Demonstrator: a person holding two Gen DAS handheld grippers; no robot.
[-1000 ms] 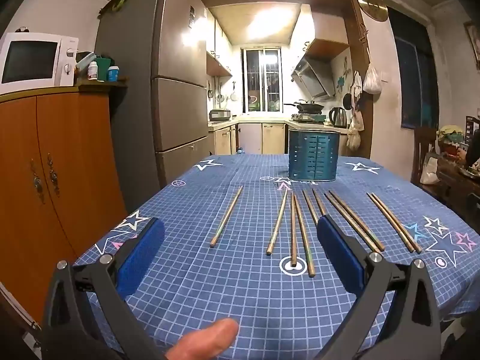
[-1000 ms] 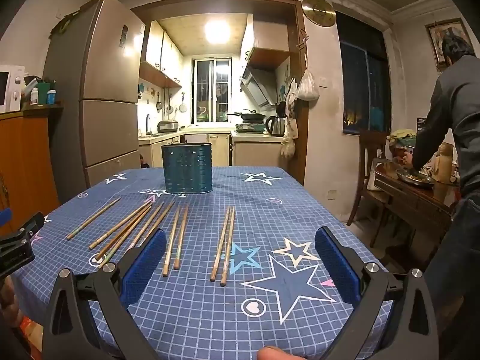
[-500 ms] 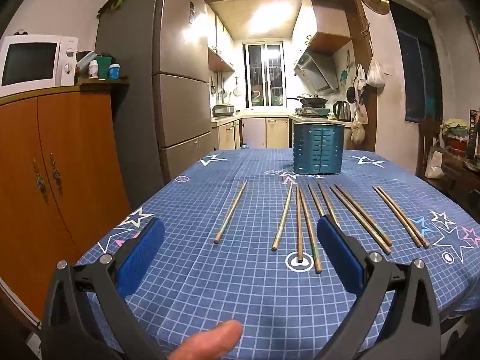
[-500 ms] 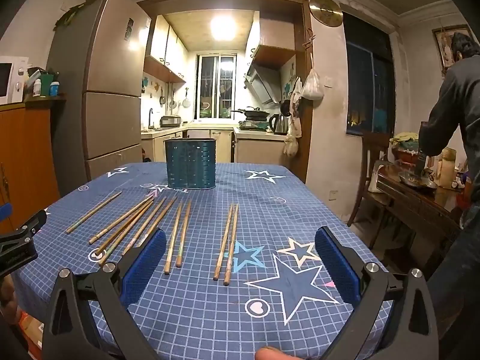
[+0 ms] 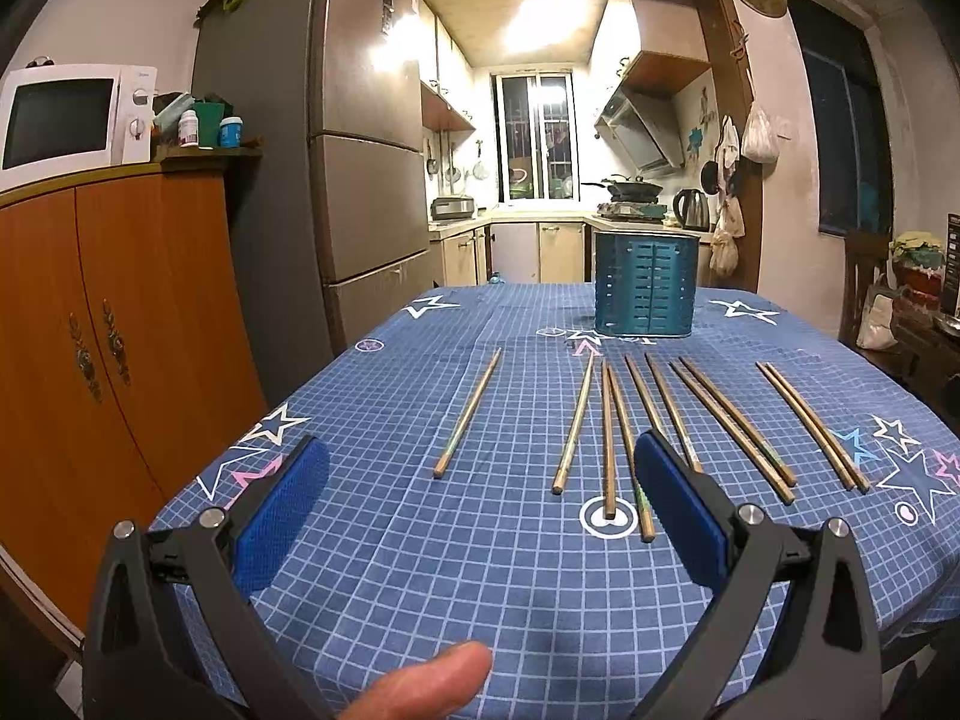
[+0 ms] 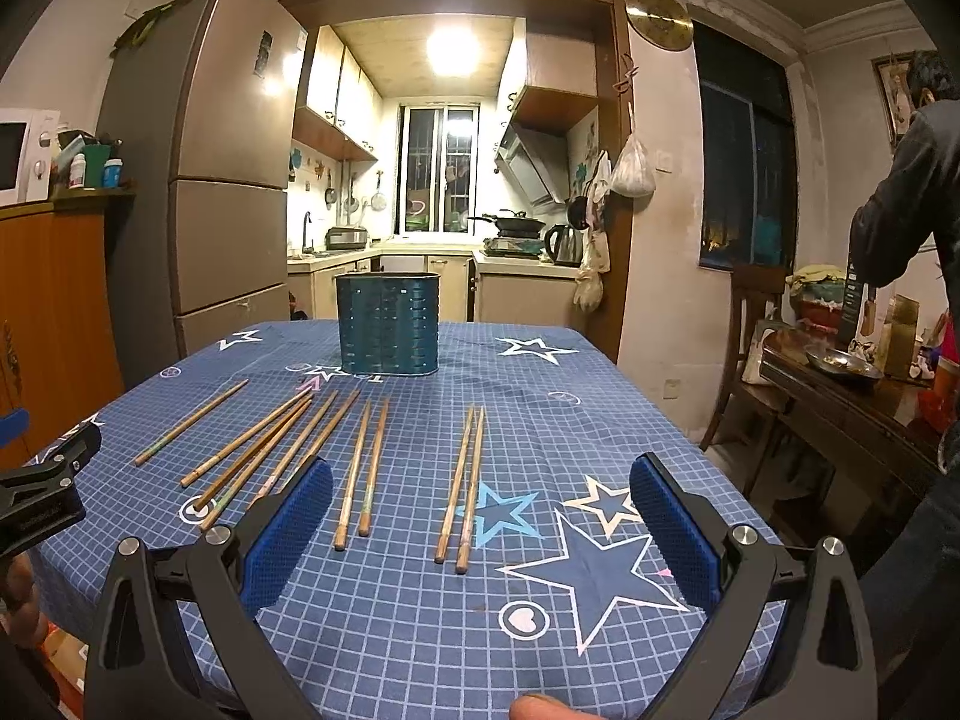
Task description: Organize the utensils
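Kitchen cabinets and a tall fridge (image 5: 366,150) stand behind a table (image 5: 480,570) covered in blue checked cloth with stars. At its far end sits an upright teal slotted utensil holder (image 6: 388,324). Wooden chopsticks (image 6: 360,468) lie flat on the cloth in front of the utensil holder, fanned out in singles and pairs, all apart from it. Over the near edge, the left gripper (image 5: 480,507) and right gripper (image 6: 480,516) hover with blue pads spread wide, grasping nothing.
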